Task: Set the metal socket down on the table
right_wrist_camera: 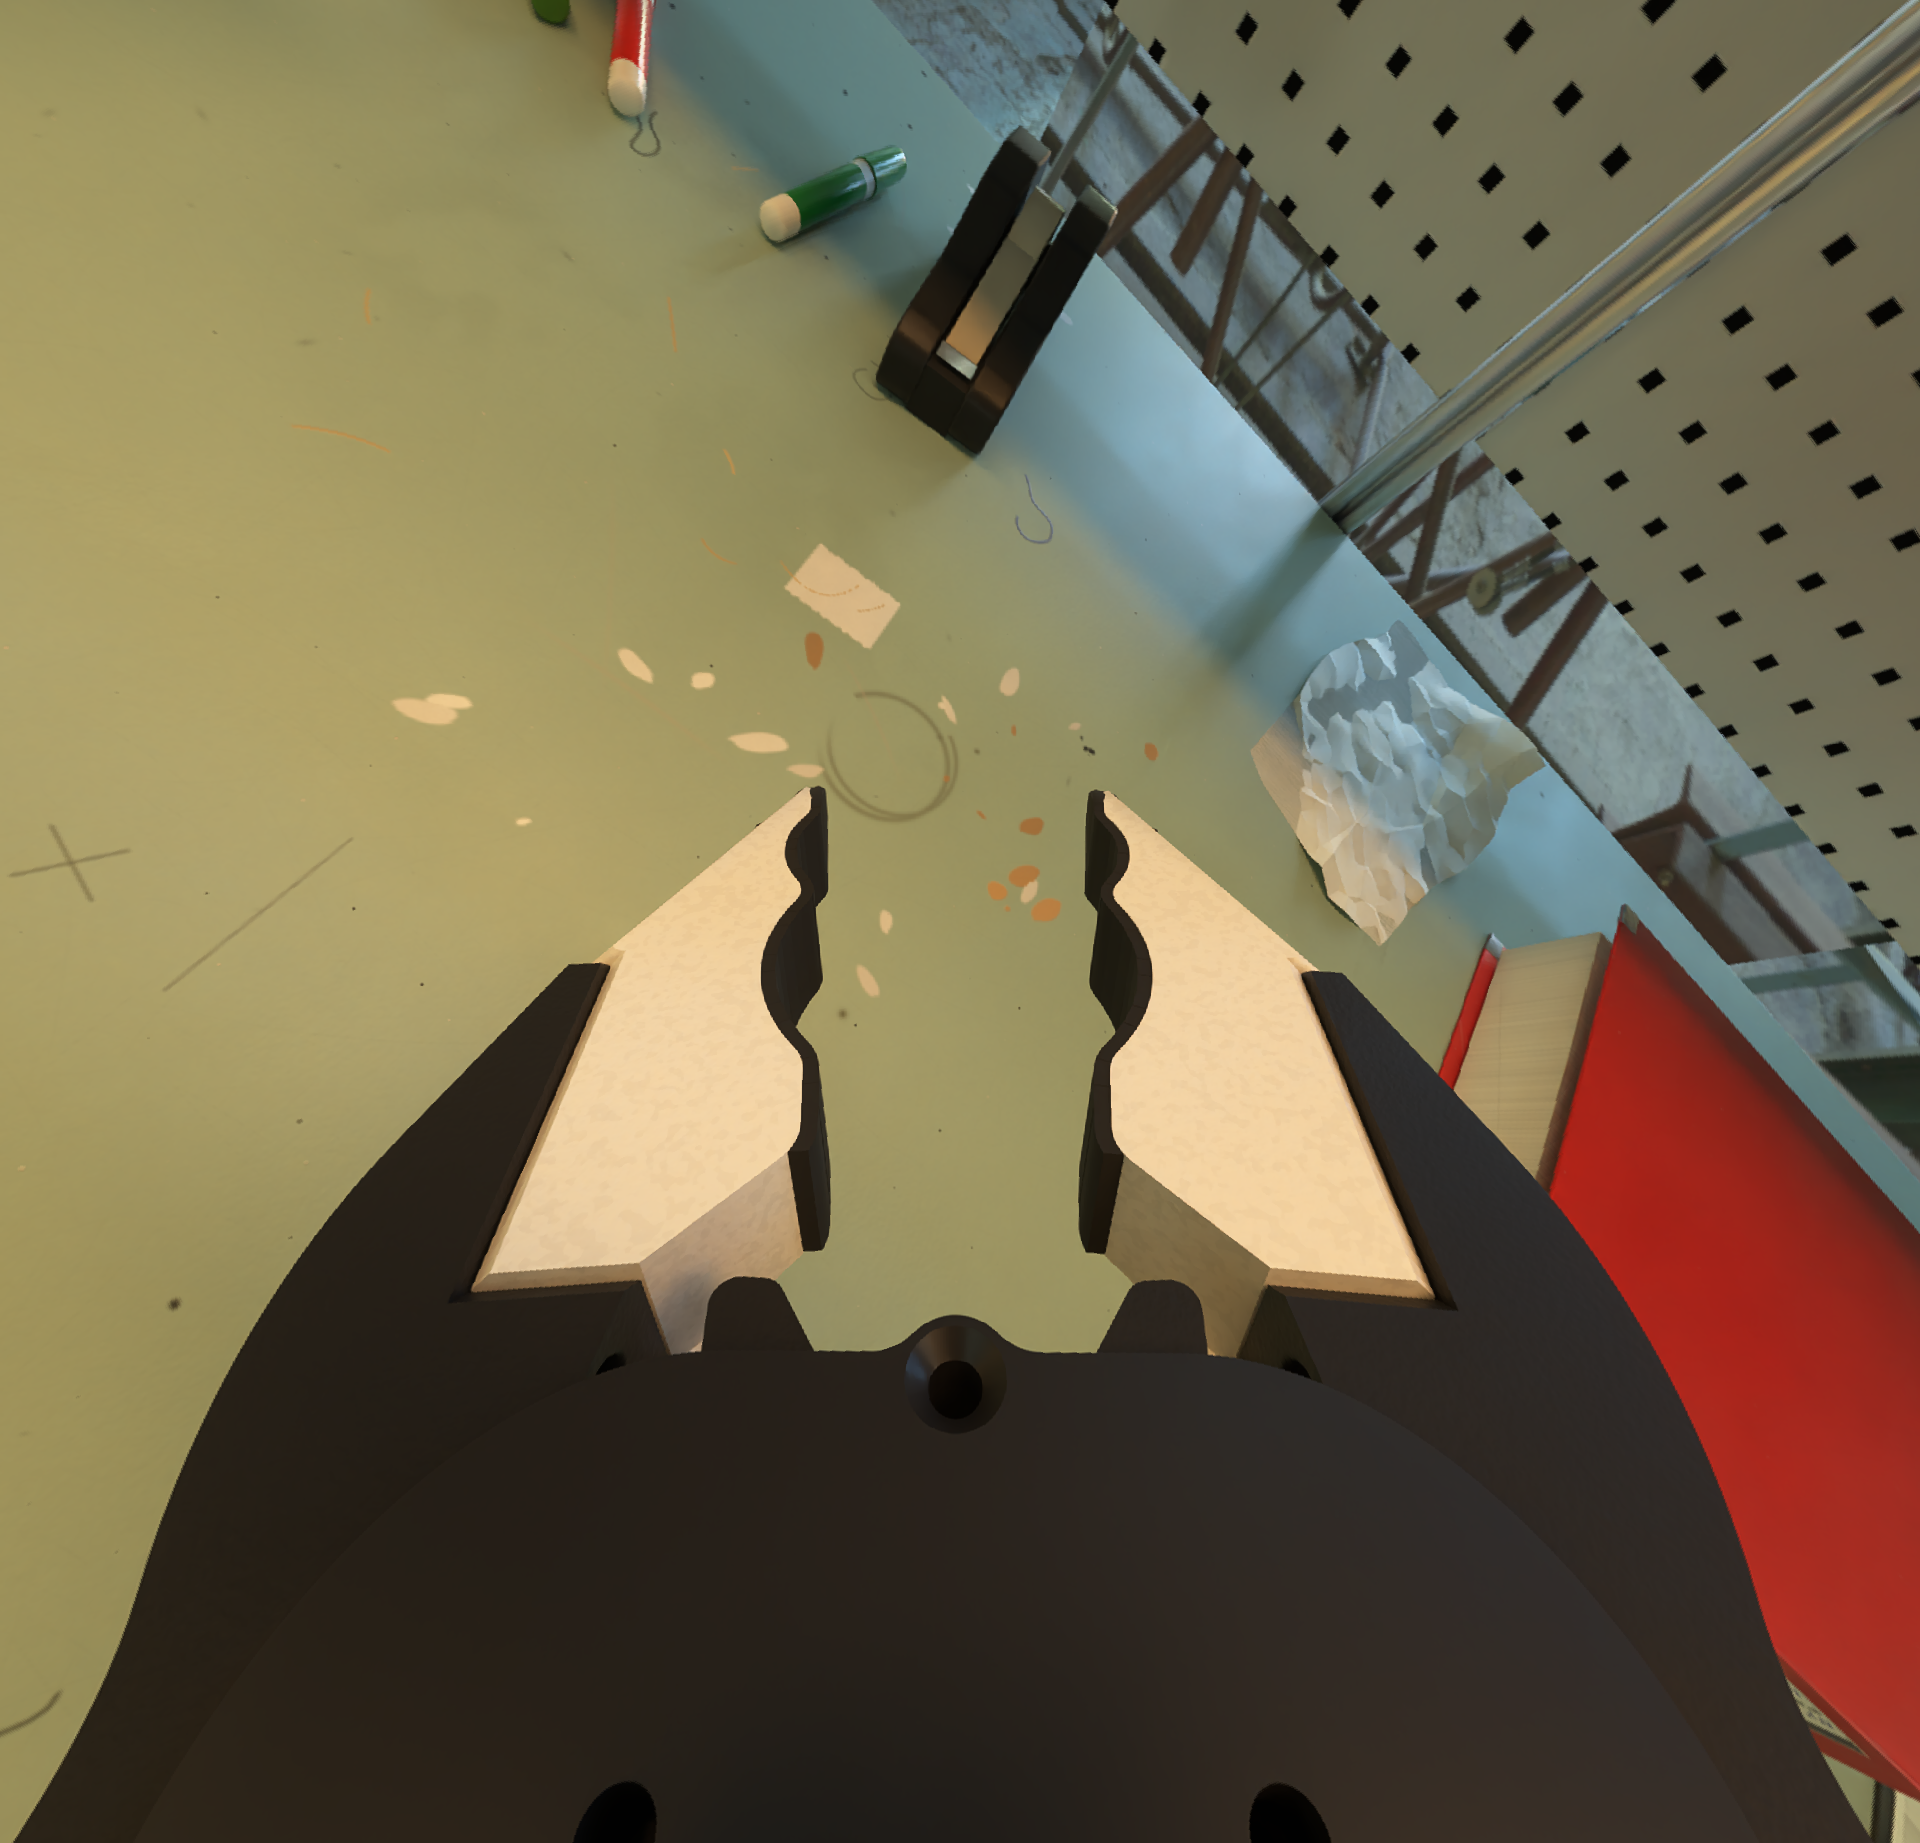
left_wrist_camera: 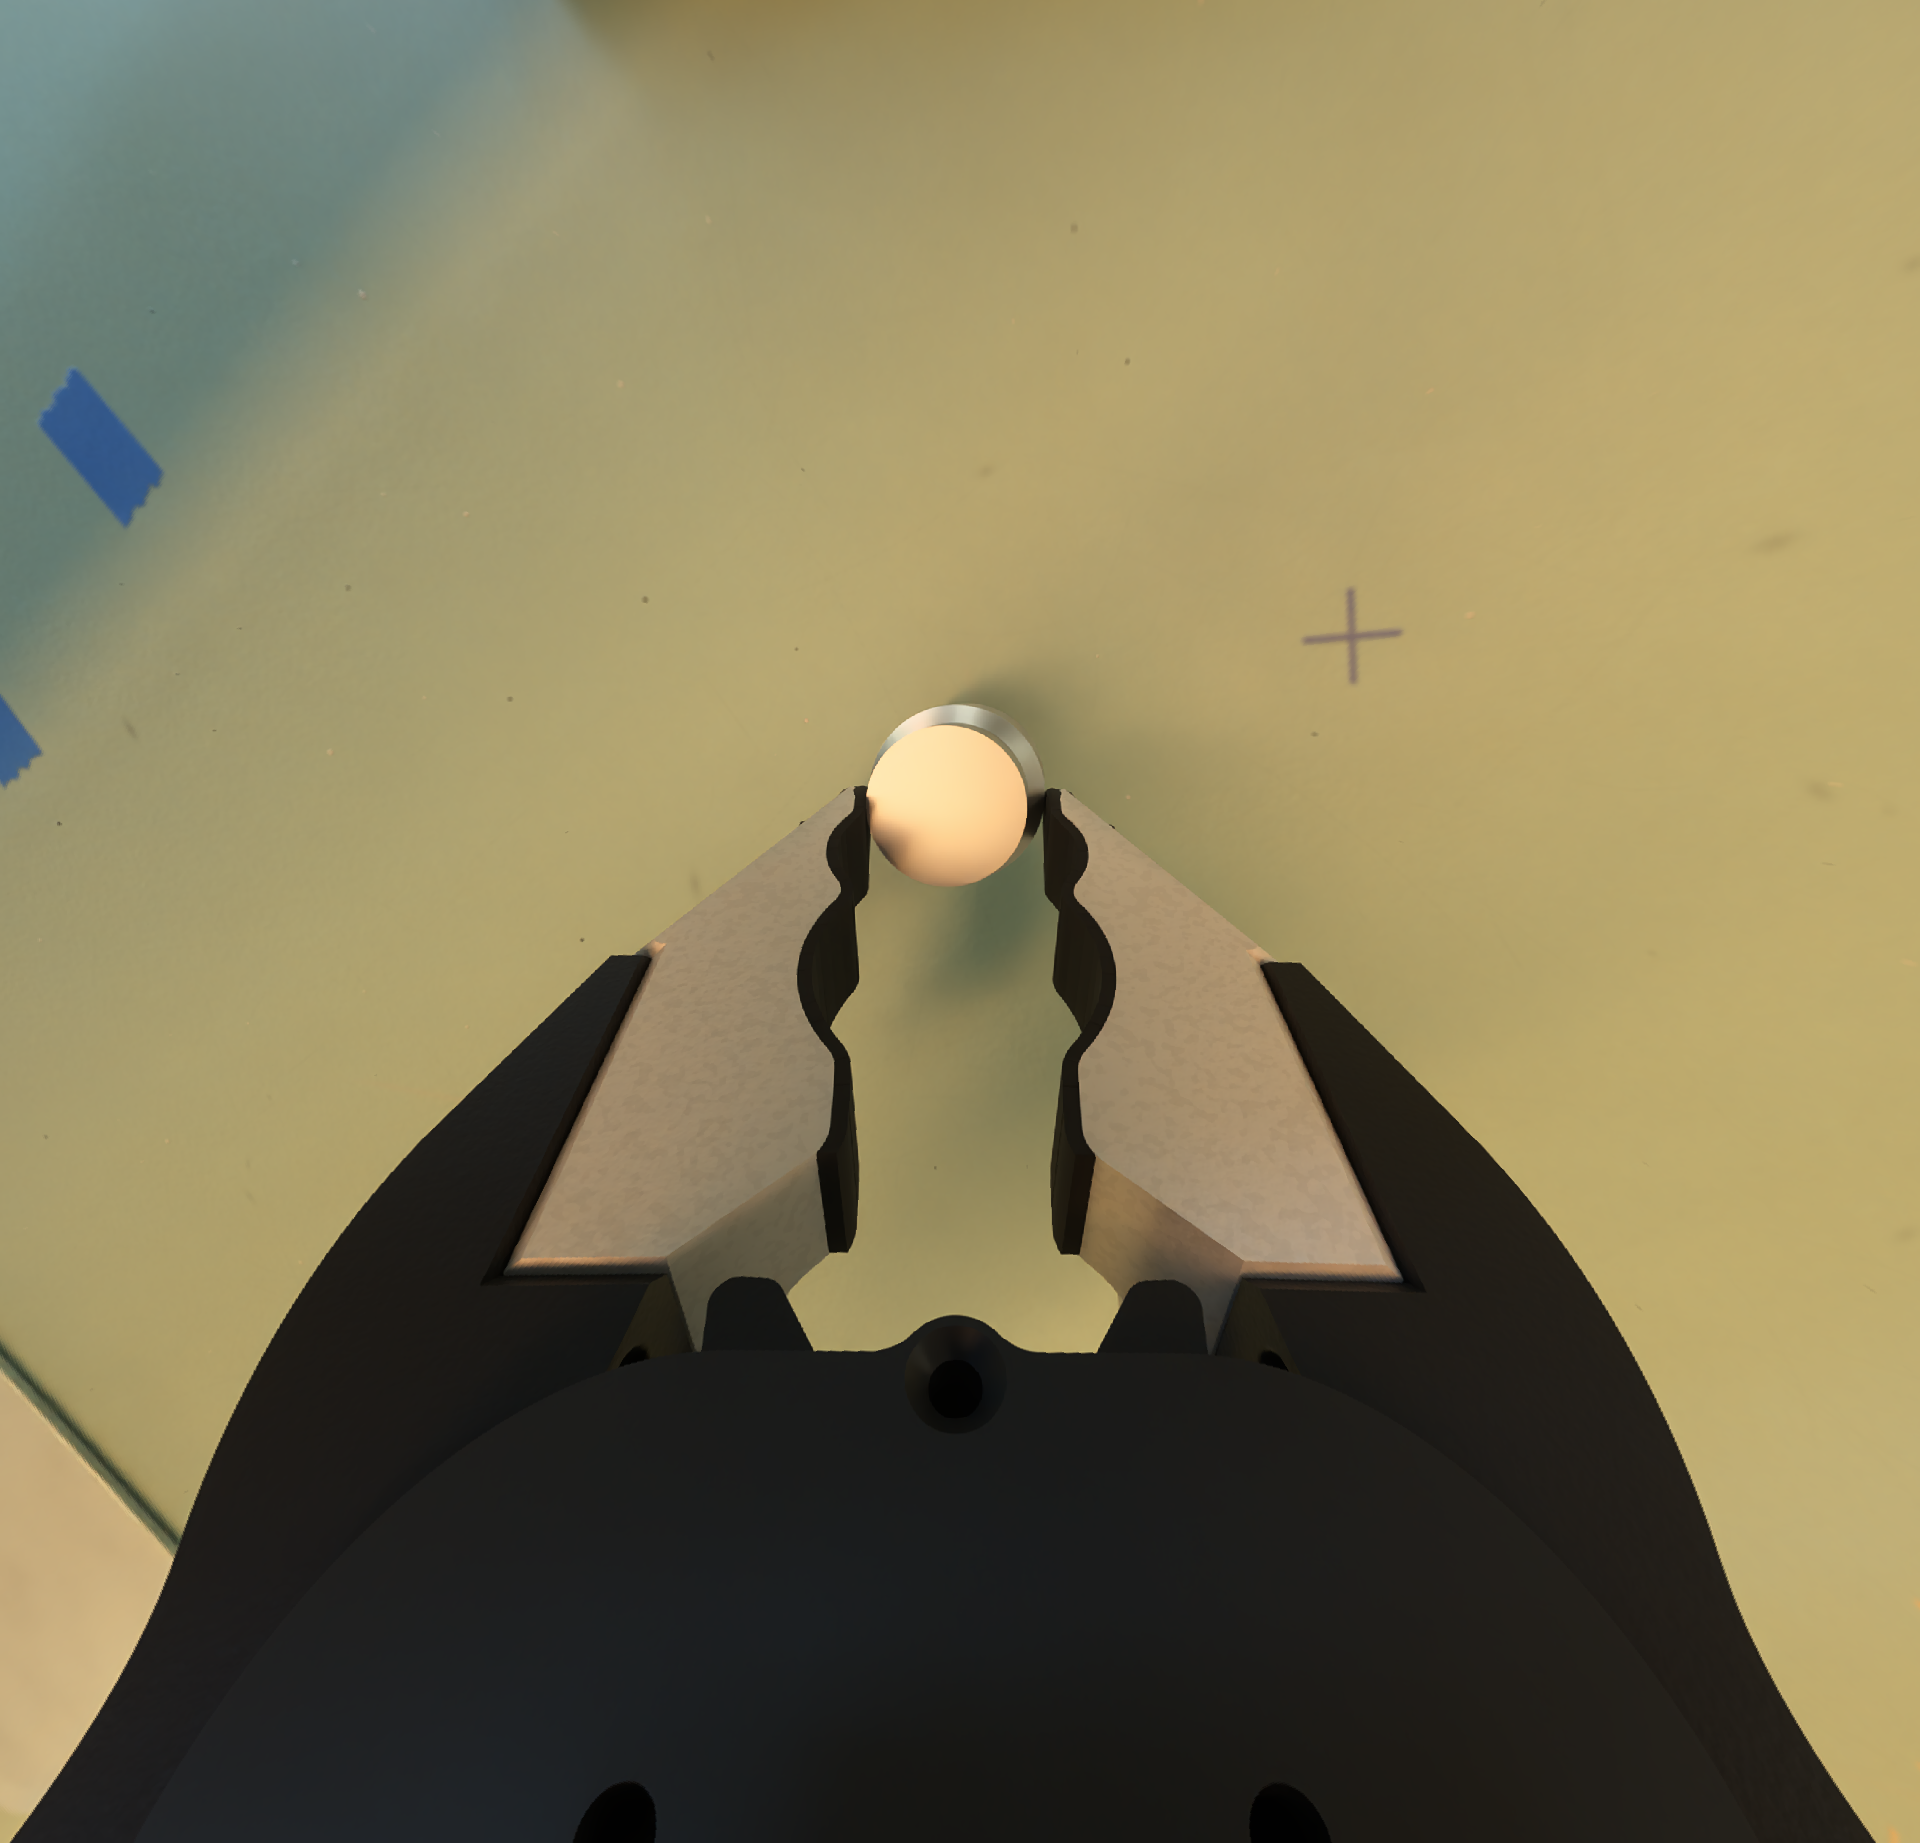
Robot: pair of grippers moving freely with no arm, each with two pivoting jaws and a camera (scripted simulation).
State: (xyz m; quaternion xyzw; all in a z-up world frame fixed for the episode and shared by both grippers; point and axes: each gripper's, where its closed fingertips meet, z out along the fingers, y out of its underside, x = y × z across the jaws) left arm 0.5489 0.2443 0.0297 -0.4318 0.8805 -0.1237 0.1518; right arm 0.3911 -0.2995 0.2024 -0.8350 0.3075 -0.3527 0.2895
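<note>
In the left wrist view my left gripper [left_wrist_camera: 951, 806] is shut on the metal socket [left_wrist_camera: 948, 806], a short silver cylinder seen end-on with a pale round face. Both fingertips [left_wrist_camera: 858, 817] press on its sides. The socket hangs just over the green table [left_wrist_camera: 727, 391], with a soft shadow under it; I cannot tell whether it touches the surface. In the right wrist view my right gripper [right_wrist_camera: 956, 806] is open and empty above the same green table [right_wrist_camera: 312, 546].
Blue tape strips [left_wrist_camera: 101, 446] and a pencilled cross [left_wrist_camera: 1352, 636] mark the table near the socket. By the right gripper lie markers [right_wrist_camera: 632, 22] [right_wrist_camera: 831, 191], a black tape dispenser [right_wrist_camera: 992, 297], a crumpled paper [right_wrist_camera: 1382, 775], a red book [right_wrist_camera: 1714, 1222] and a pegboard wall [right_wrist_camera: 1558, 183].
</note>
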